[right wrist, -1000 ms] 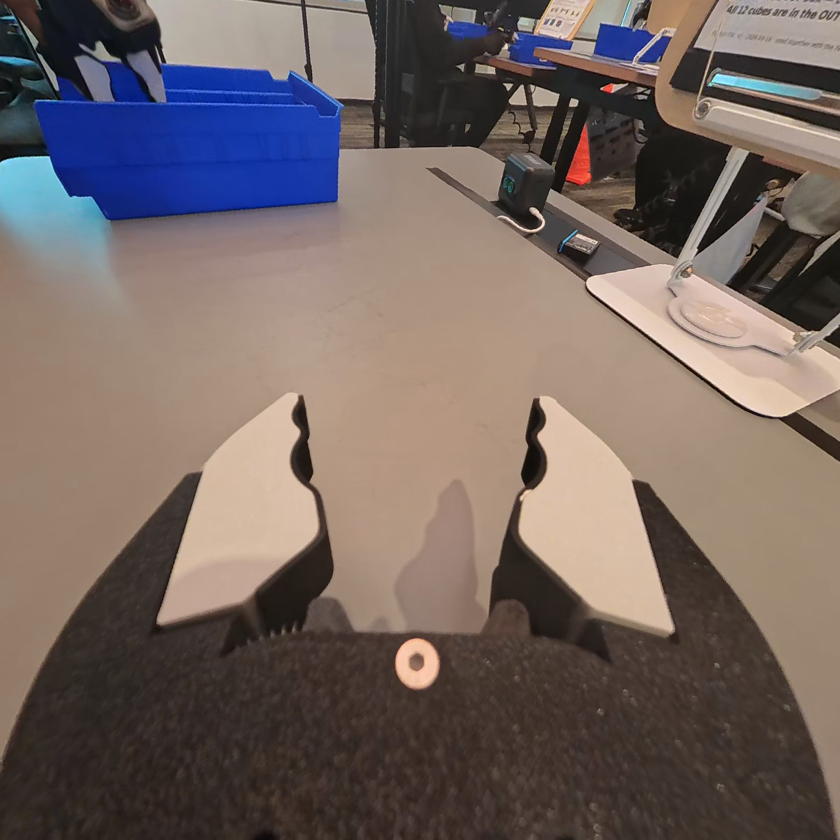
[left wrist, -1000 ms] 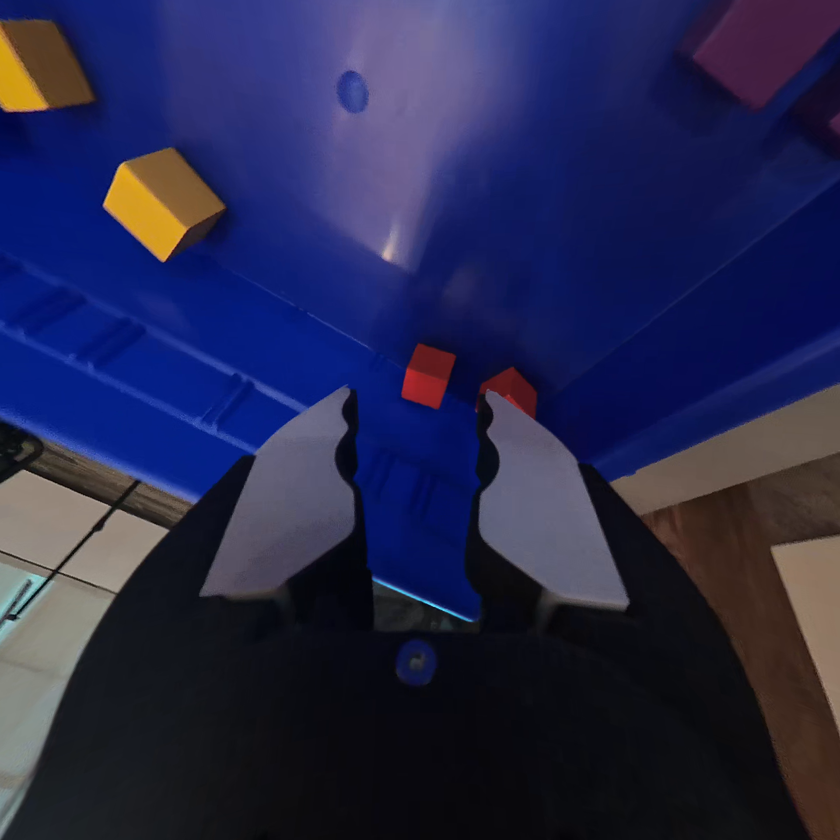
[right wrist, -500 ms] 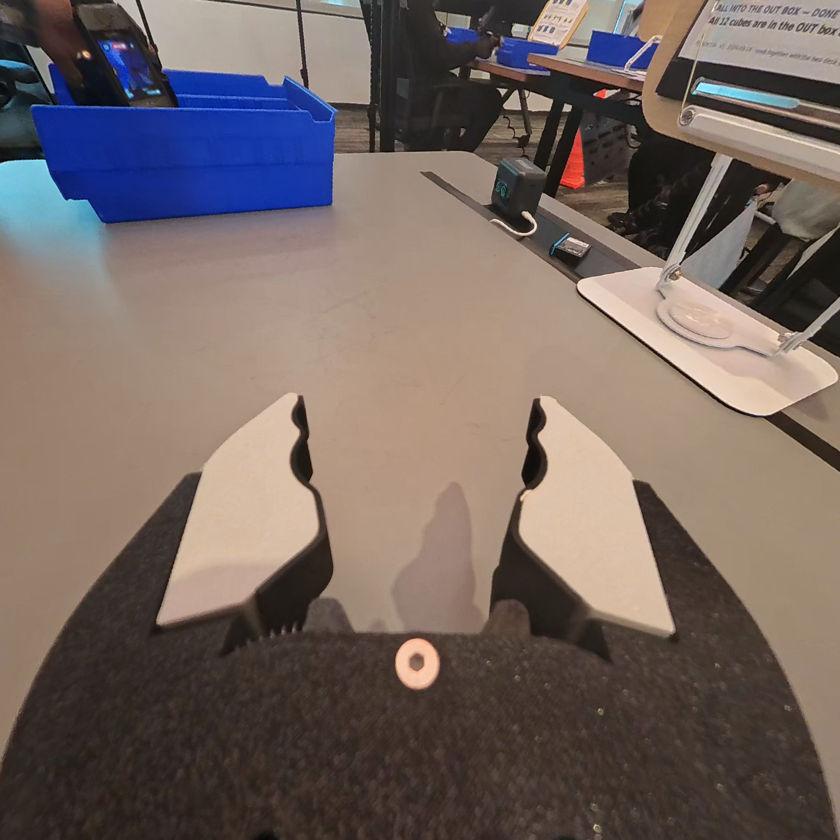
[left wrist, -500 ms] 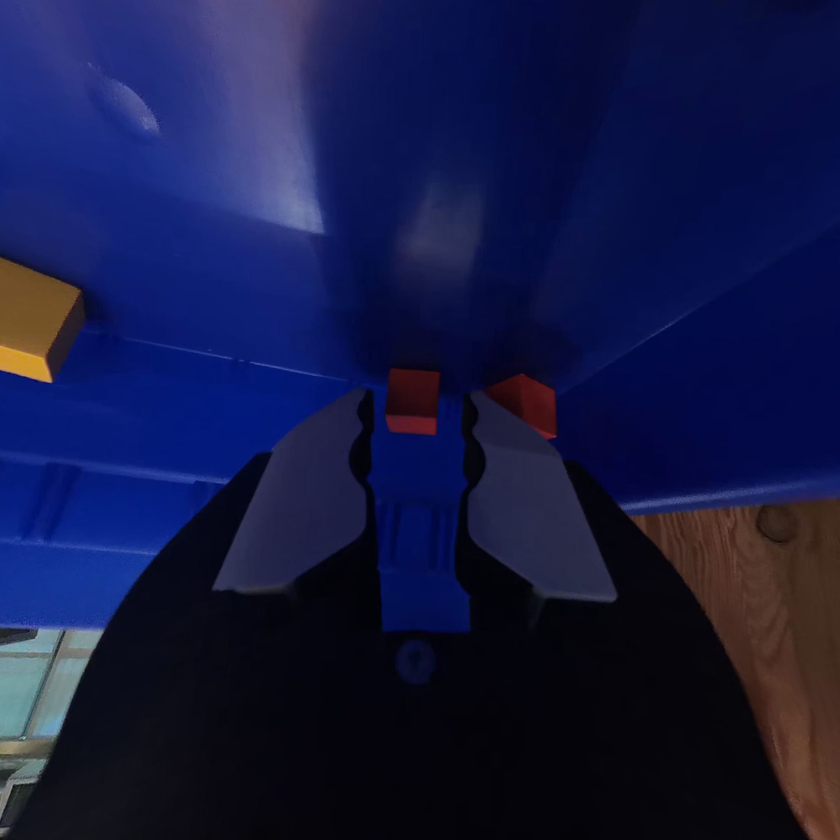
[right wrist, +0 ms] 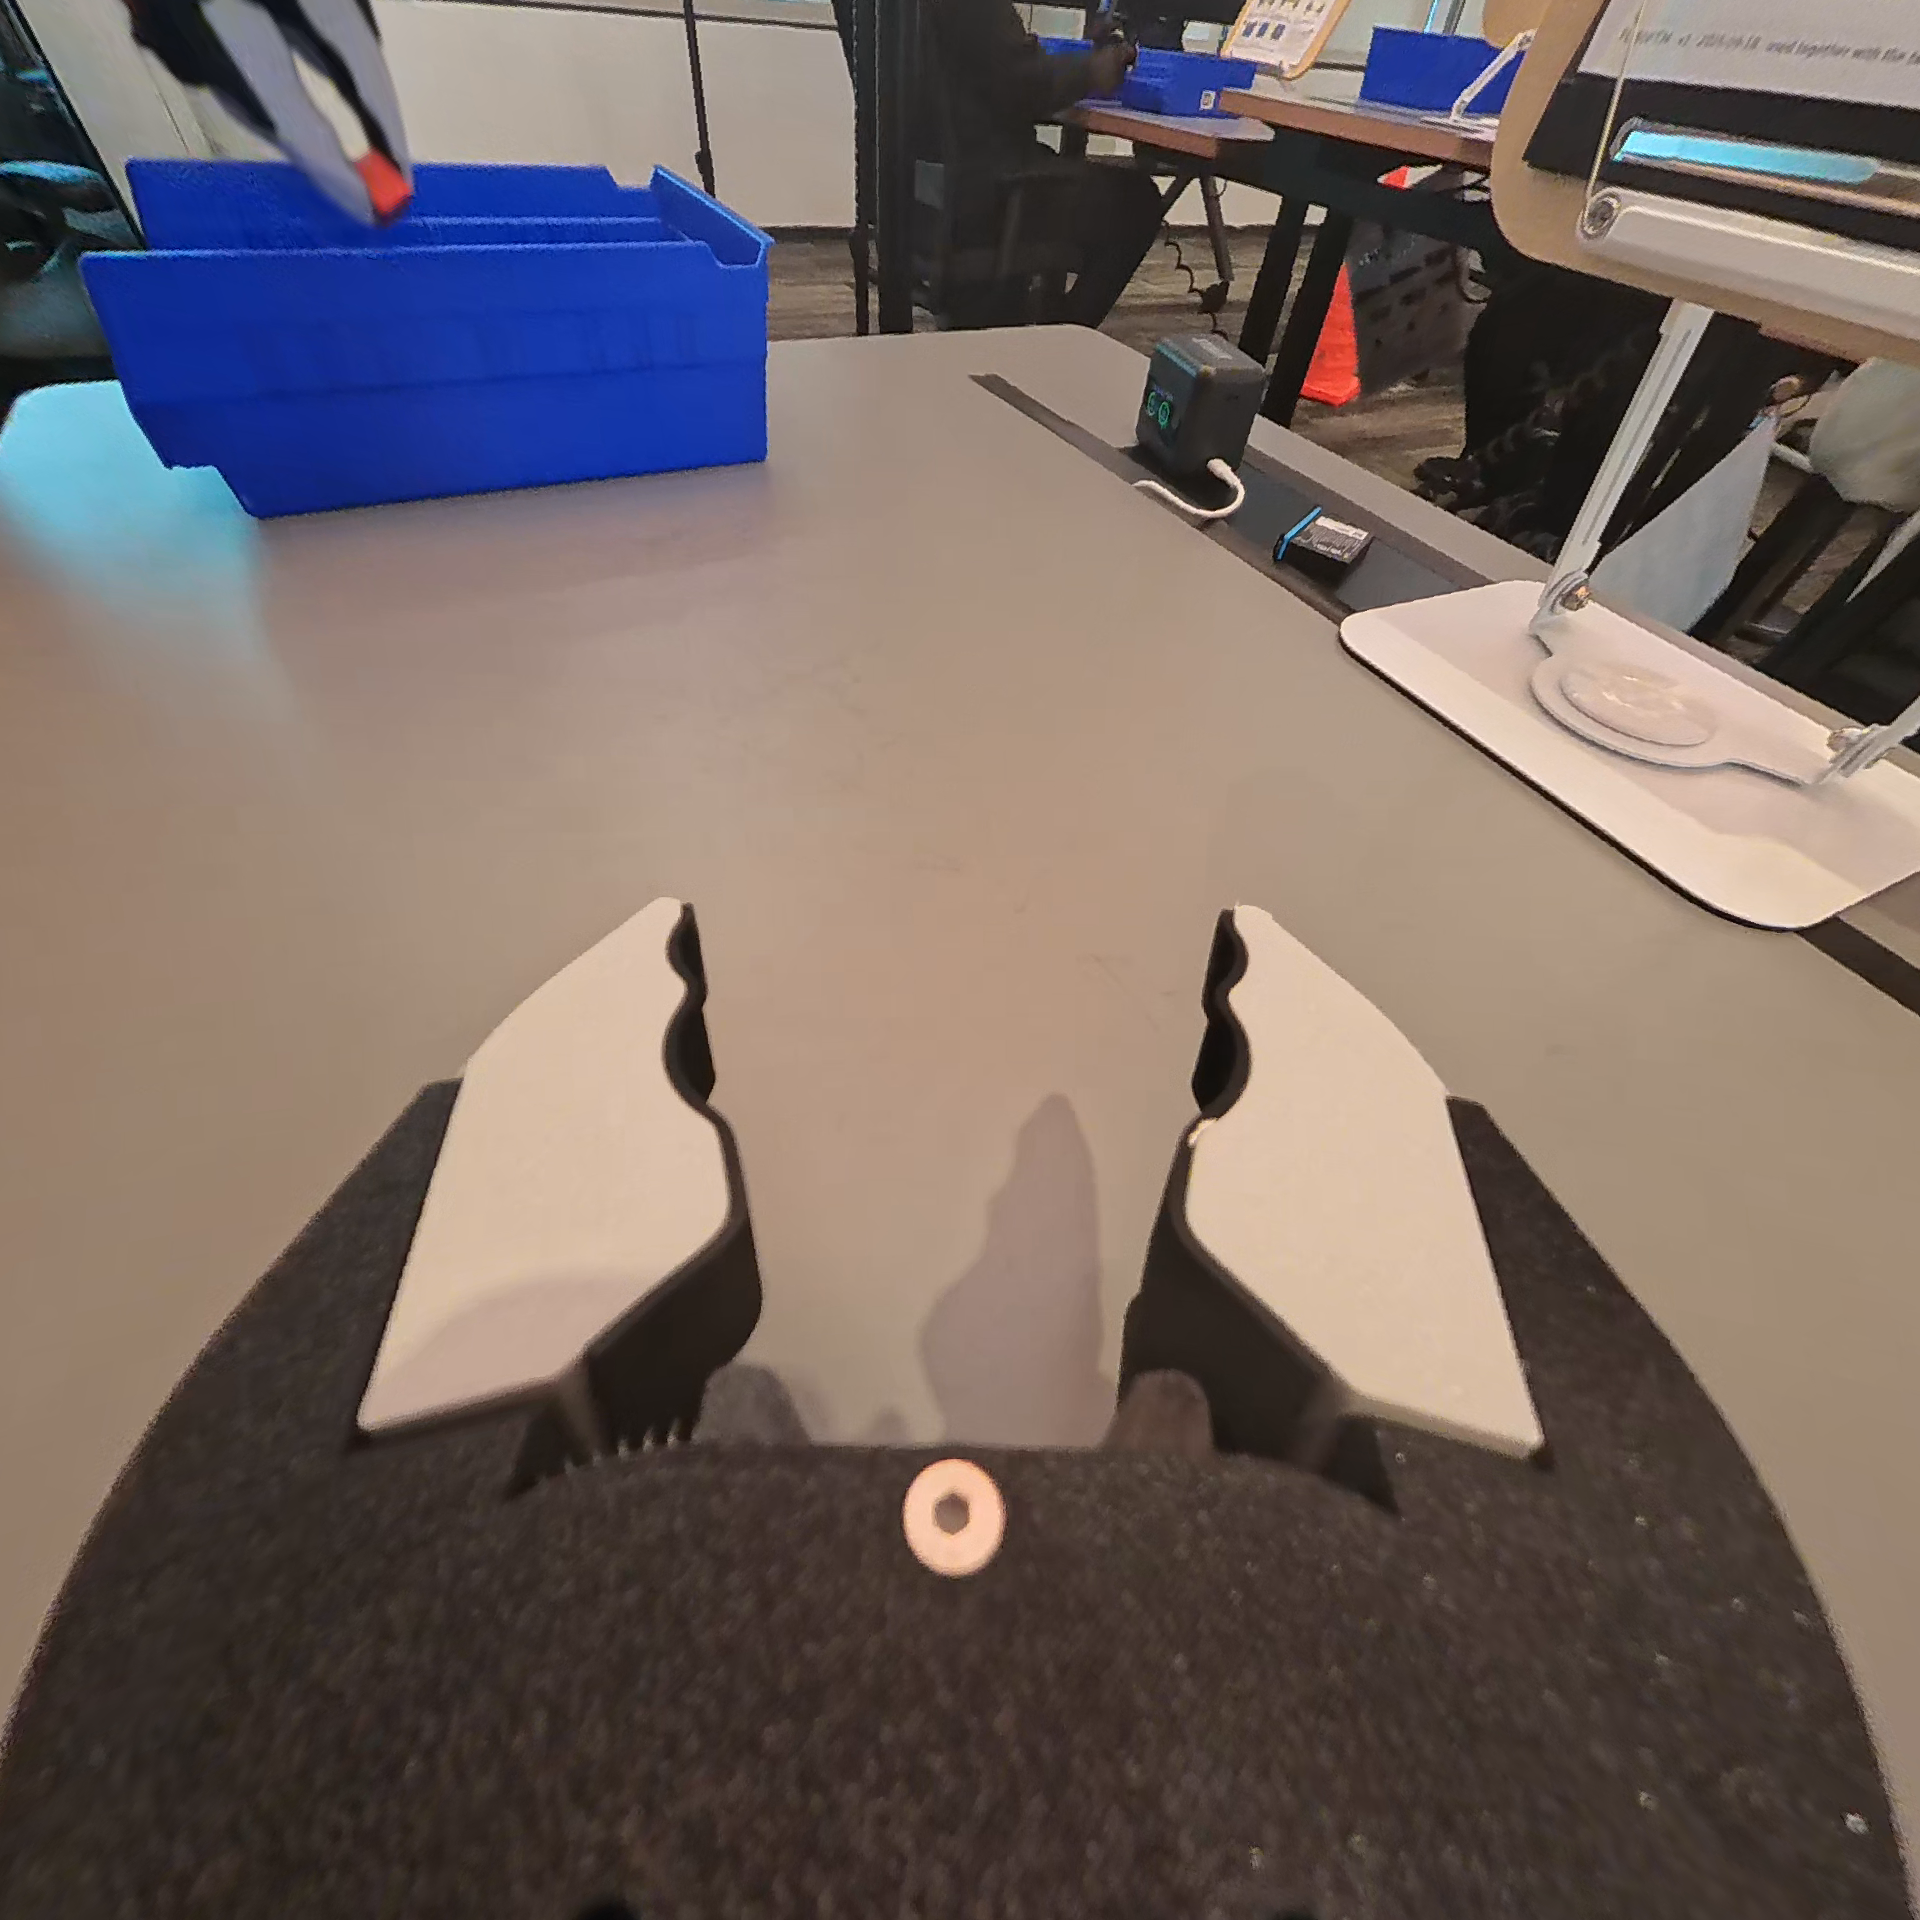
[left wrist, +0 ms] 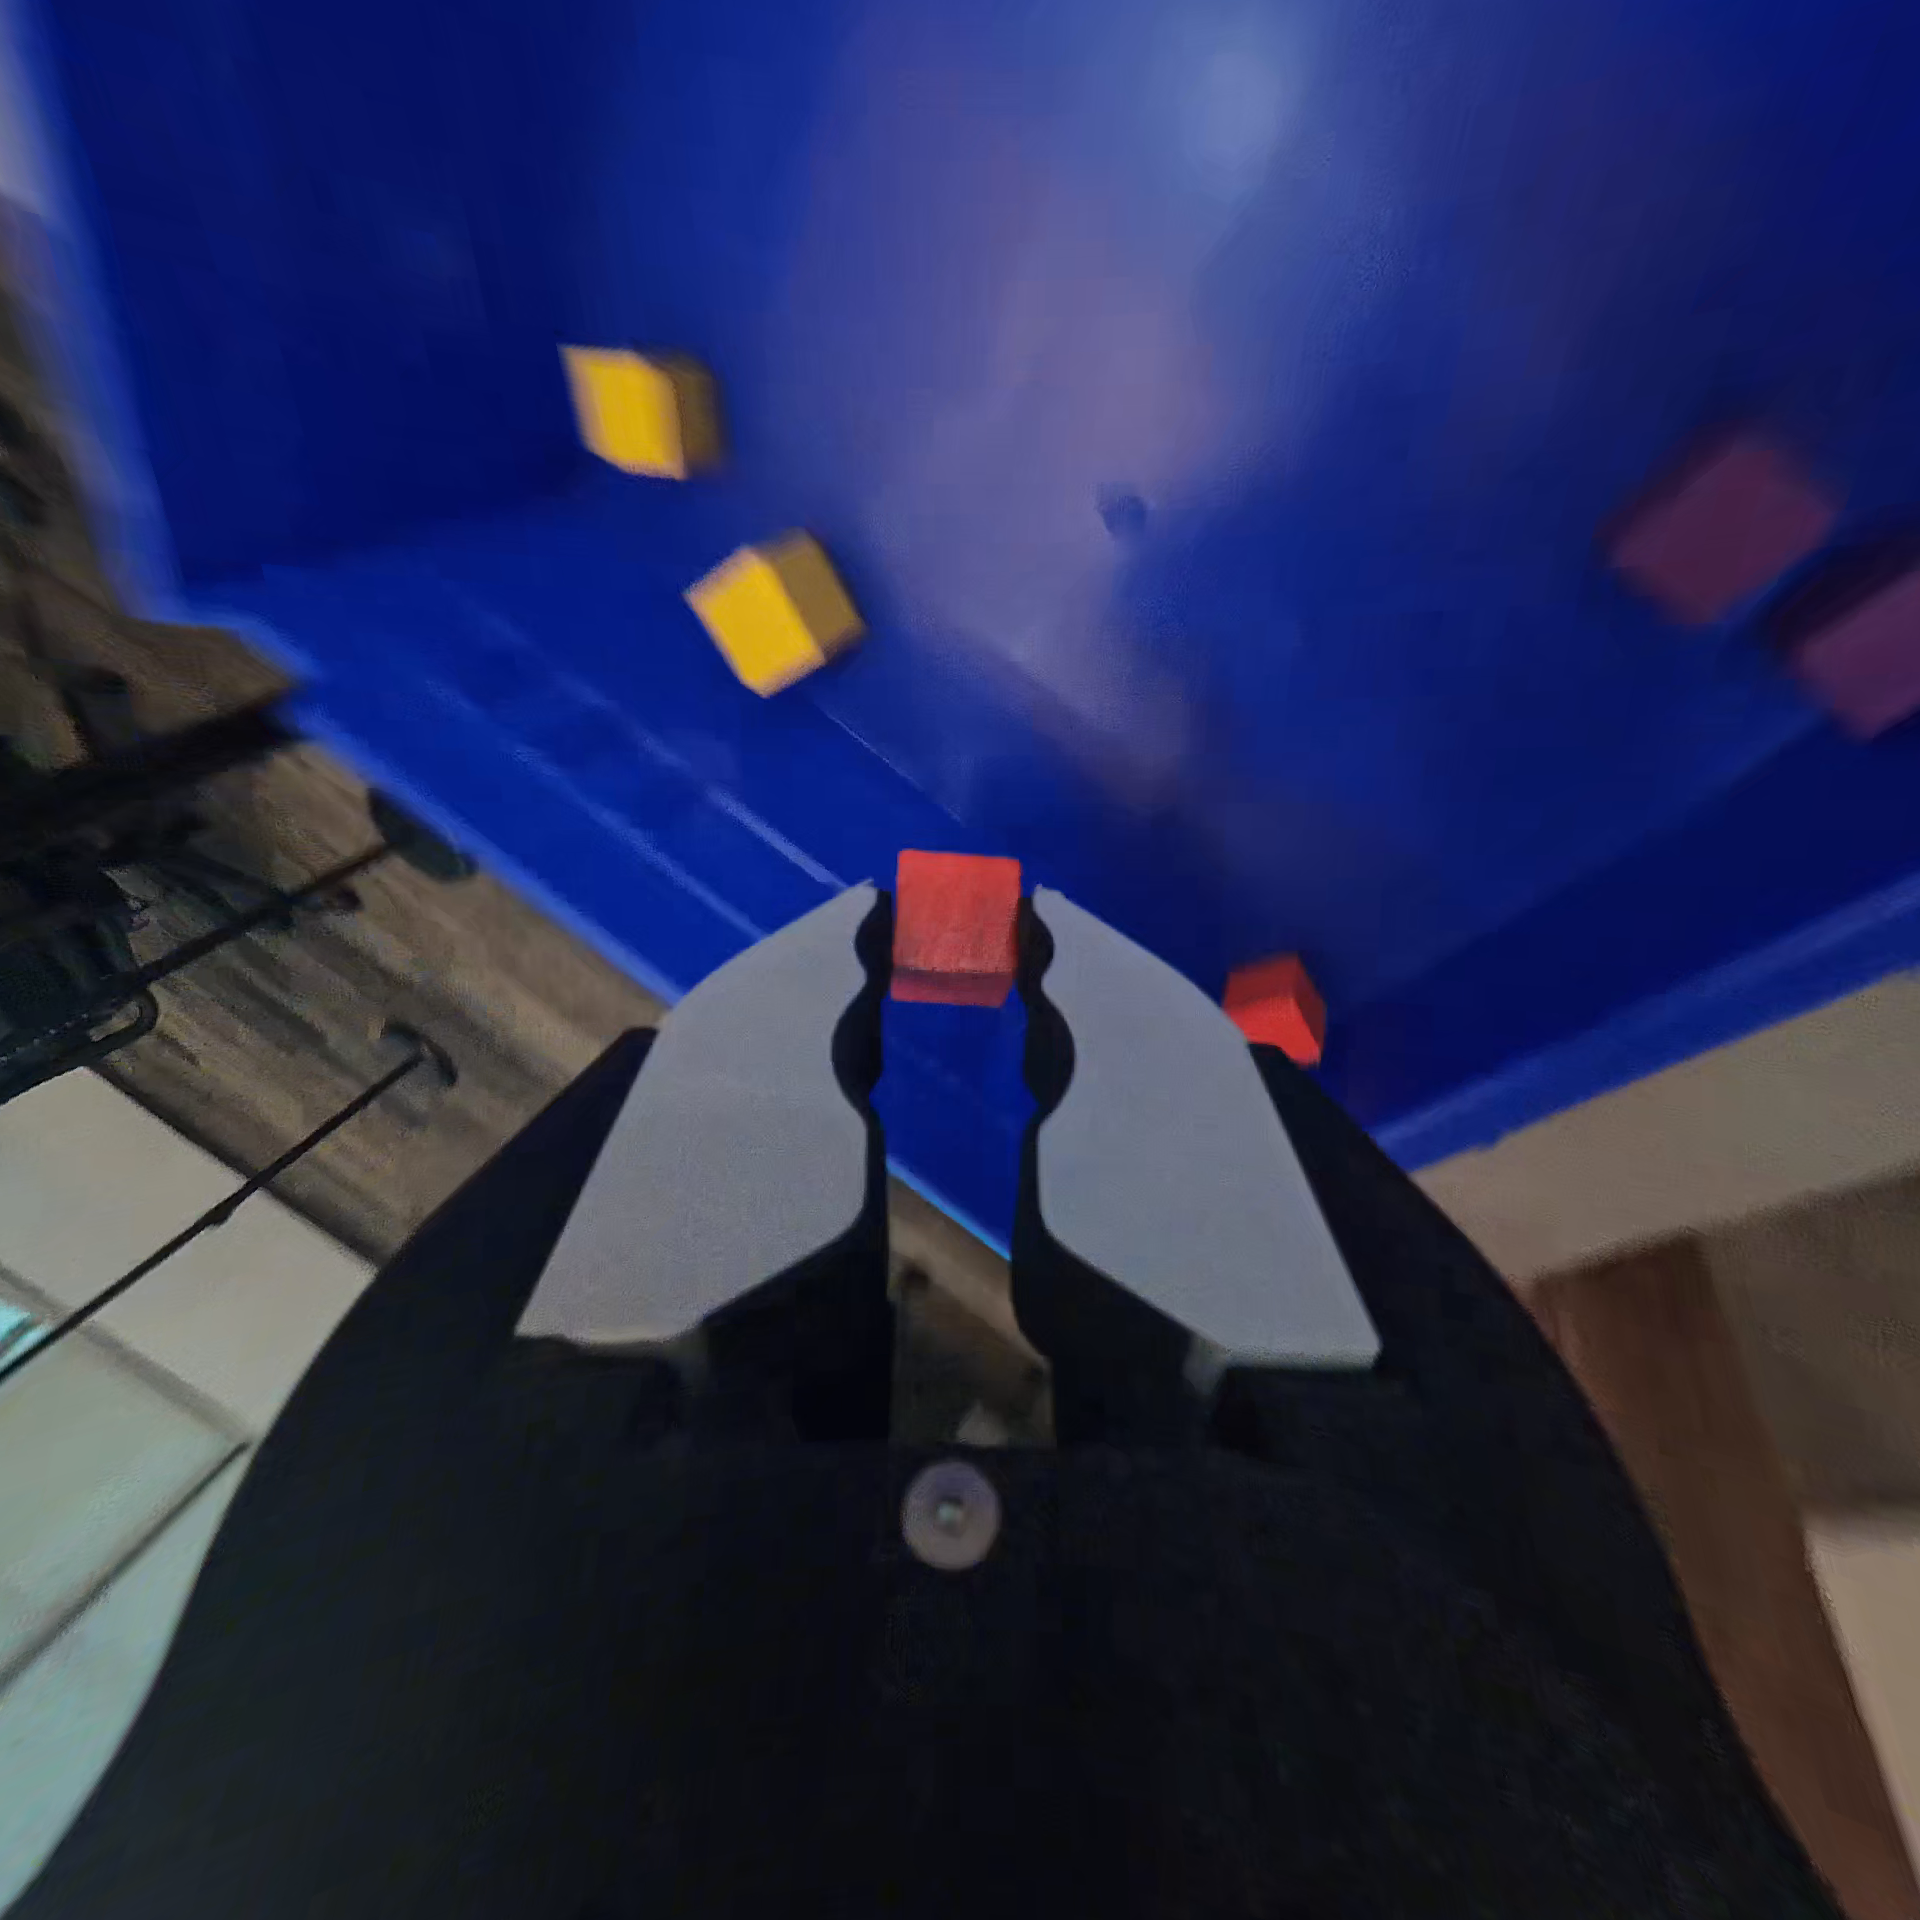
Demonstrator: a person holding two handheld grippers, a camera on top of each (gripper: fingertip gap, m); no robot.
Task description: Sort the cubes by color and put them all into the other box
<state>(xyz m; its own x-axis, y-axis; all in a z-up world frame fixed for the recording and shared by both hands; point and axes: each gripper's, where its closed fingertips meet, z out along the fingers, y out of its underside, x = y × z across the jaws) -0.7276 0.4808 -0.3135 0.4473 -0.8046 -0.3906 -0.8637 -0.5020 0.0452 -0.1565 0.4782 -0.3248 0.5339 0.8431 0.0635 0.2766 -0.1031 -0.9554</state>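
Note:
My left gripper (left wrist: 954, 920) is shut on a red cube (left wrist: 954, 923) and holds it above the blue box (left wrist: 1039, 260). A second red cube (left wrist: 1273, 1008) lies in the box's near corner. Two yellow cubes (left wrist: 774, 611) (left wrist: 636, 410) lie at the left and two purple cubes (left wrist: 1714, 525) (left wrist: 1860, 665) at the right. In the right wrist view the left gripper (right wrist: 379, 197) shows with the red cube (right wrist: 387, 187) over the blue boxes (right wrist: 447, 343) at the far left. My right gripper (right wrist: 954, 925) is open and empty, low over the grey table (right wrist: 831, 675).
A white stand base (right wrist: 1621, 758) sits at the table's right edge. A small black device with a cable (right wrist: 1195, 405) and a battery (right wrist: 1325, 540) lie in the table's dark groove. Other desks and a seated person are behind.
My left gripper closed on the red cube in the box corner and lifted it up out of the box. My right gripper has stayed open in place.

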